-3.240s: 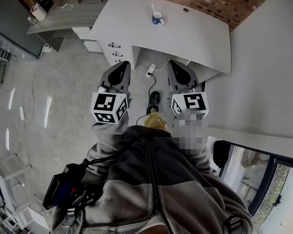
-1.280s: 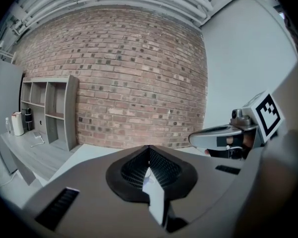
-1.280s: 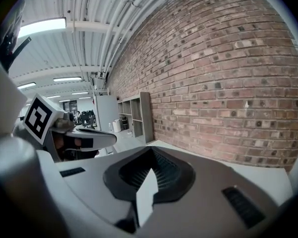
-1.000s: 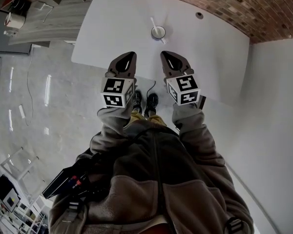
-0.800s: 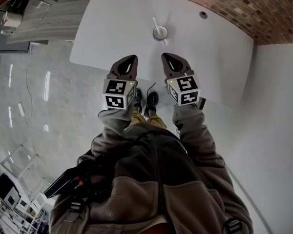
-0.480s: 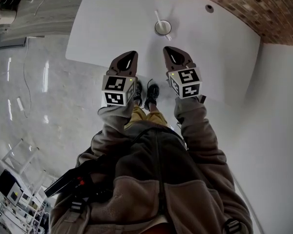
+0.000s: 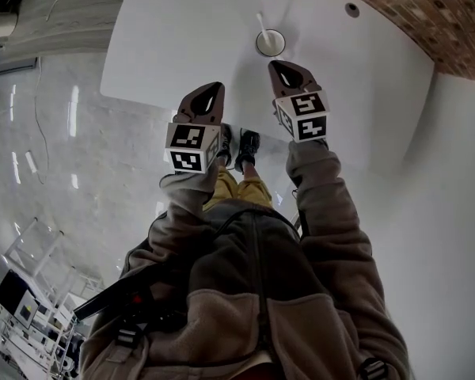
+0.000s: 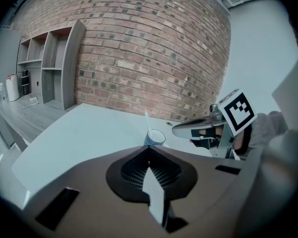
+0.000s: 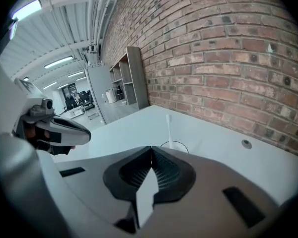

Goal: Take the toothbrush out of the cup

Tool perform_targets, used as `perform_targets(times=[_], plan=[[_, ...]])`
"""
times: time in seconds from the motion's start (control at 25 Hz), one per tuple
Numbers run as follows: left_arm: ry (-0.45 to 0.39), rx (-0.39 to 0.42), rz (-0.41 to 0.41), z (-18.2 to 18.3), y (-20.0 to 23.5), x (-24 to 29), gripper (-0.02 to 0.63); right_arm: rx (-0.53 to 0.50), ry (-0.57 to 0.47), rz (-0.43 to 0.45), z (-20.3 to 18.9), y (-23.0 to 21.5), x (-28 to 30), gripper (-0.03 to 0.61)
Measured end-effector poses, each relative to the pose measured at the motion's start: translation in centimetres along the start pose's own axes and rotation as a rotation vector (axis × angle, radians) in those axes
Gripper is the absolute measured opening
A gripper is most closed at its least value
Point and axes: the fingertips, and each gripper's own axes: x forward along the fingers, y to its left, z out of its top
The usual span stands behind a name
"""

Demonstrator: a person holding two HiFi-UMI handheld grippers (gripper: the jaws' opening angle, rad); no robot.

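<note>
A white-rimmed cup (image 7: 270,42) stands on the white table (image 7: 182,38), and a white toothbrush (image 7: 260,23) leans out of it toward the far left. My right gripper (image 7: 283,67) is shut and empty, its tip just short of the cup's near side. My left gripper (image 7: 211,92) is also shut and empty, farther back and to the left, over the table's near edge. In the left gripper view the cup (image 8: 154,137) and toothbrush (image 8: 147,122) show just beyond the closed jaws. In the right gripper view the toothbrush (image 9: 169,127) rises from the cup (image 9: 174,145) right ahead.
A brick wall (image 8: 149,48) runs along the table's far side, with a round cable hole (image 7: 351,9) in the tabletop at the far right. Grey shelving (image 8: 49,66) stands to the left. A white wall (image 7: 459,172) bounds the right side.
The view has closed in on the table. The right gripper has moved forward up to the cup; the left gripper has barely advanced. Both stay shut.
</note>
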Motion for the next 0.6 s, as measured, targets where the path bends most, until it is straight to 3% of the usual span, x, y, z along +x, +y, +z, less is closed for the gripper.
perform_targets(times=[0.32, 0.4, 0.6], plan=[[0.004, -0.015, 0.009, -0.5, 1.1, 0.5, 0.003, -0.062, 0.078, -0.007, -0.5, -2.4, 4.6, 0.006], [0.007, -0.02, 0.014, -0.8, 1.5, 0.4, 0.003, -0.074, 0.106, -0.004, -0.8, -2.7, 5.7, 0.054], [0.023, -0.034, 0.027, -2.0, 2.2, 0.0, 0.003, -0.108, 0.147, -0.029, -1.5, -4.1, 7.9, 0.055]])
